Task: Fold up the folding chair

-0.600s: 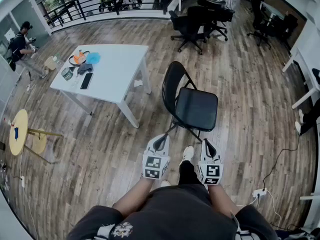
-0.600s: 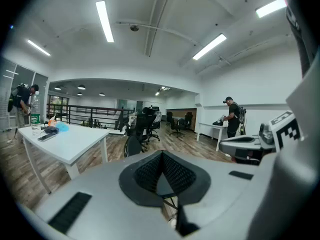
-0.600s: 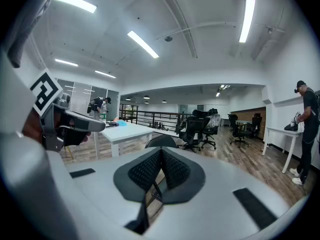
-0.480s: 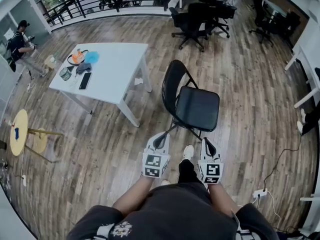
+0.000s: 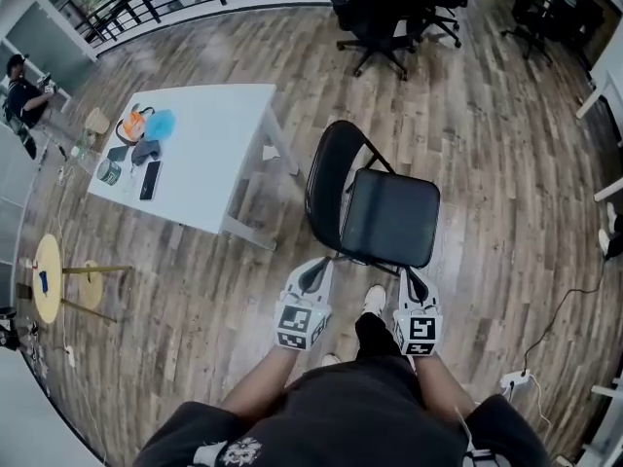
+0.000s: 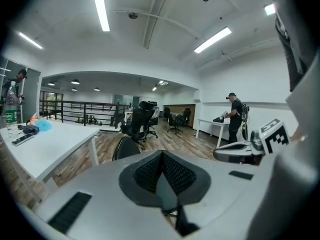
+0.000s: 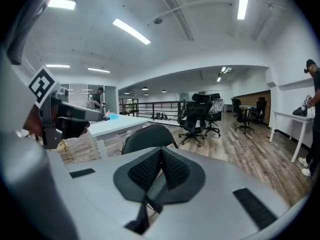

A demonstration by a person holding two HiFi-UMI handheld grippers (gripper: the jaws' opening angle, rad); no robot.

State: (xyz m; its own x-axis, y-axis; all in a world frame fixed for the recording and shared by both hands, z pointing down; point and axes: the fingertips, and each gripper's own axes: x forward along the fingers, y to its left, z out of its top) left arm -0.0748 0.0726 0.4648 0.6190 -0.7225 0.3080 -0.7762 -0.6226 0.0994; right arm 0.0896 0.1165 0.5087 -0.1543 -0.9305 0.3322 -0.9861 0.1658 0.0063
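Note:
The black folding chair stands unfolded on the wood floor, its curved backrest toward the white table. In the head view my left gripper hovers just short of the seat's near left corner. My right gripper is by the near right corner. Both are shut and hold nothing. The left gripper view shows its jaws pressed together, with the backrest beyond. In the right gripper view the jaws are also together, and the chair's backrest rises right behind them.
A white table stands left of the chair, with a phone, a cup and other small items at its far end. Black office chairs are at the back, a yellow stool at far left, a power strip at lower right. A person stands at a distant desk.
The view has moved forward: the chair now looks larger and sits right in front of both grippers. Both grippers stay shut and side by side.

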